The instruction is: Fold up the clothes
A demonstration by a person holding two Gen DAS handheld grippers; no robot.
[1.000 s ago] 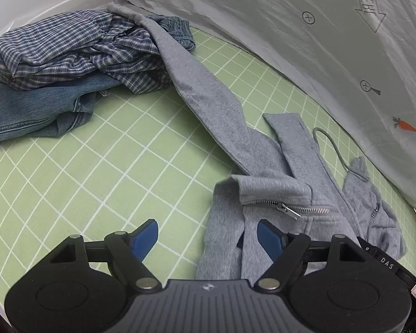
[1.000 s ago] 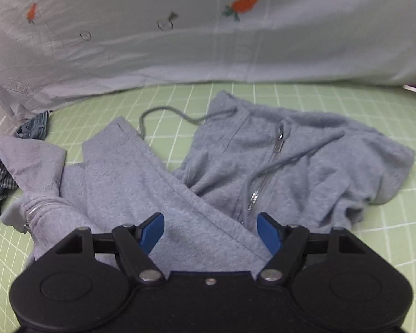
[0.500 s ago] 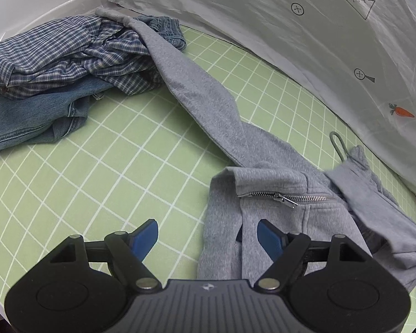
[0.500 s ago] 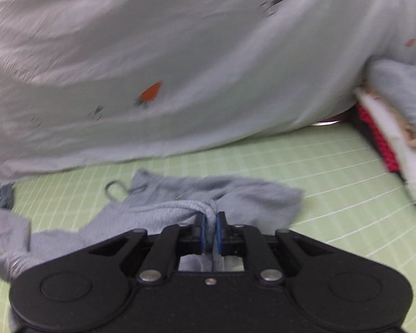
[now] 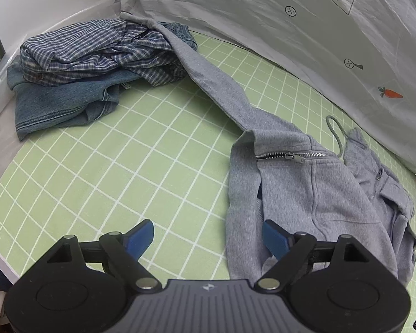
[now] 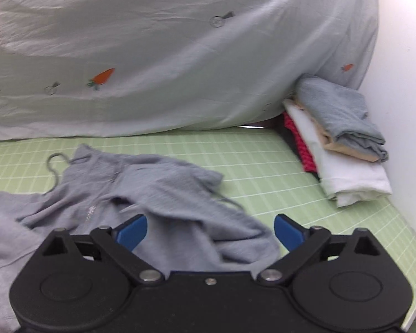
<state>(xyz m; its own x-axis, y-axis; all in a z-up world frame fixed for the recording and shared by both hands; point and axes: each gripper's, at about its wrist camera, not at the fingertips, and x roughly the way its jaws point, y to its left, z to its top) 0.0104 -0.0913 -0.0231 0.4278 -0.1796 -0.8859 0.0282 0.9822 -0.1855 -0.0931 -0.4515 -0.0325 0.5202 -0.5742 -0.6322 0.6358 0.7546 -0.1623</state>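
One grey zip hoodie (image 5: 305, 183) lies crumpled on the green gridded bed sheet (image 5: 130, 166), its body bunched at the near right in the left wrist view. Its long axis follows one sleeve (image 5: 208, 75), which stretches away from the body toward the far left, the cuff end resting on a heap of clothes there. That heap is a blue checked shirt (image 5: 97, 50) lying on top of a piece of denim (image 5: 58, 102). A short run of the hoodie's zipper (image 5: 291, 155) lies roughly crosswise near where the sleeve meets the body, and a drawstring loop (image 5: 335, 133) lies just beyond it.

Jaws of the left gripper (image 5: 208, 236) are opening; the hoodie's near edge lies below them, close to the right pad, and nothing is pressed between them.

Jaws of the right gripper (image 6: 210, 229) are also opening, spread wide above the loose grey fabric (image 6: 180, 194), with no cloth pinched. In the right wrist view a stack of folded clothes (image 6: 344, 152) sits at the far right by the wall, well apart from the hoodie. A pale carrot-print quilt (image 6: 166, 55) bulks along the back.
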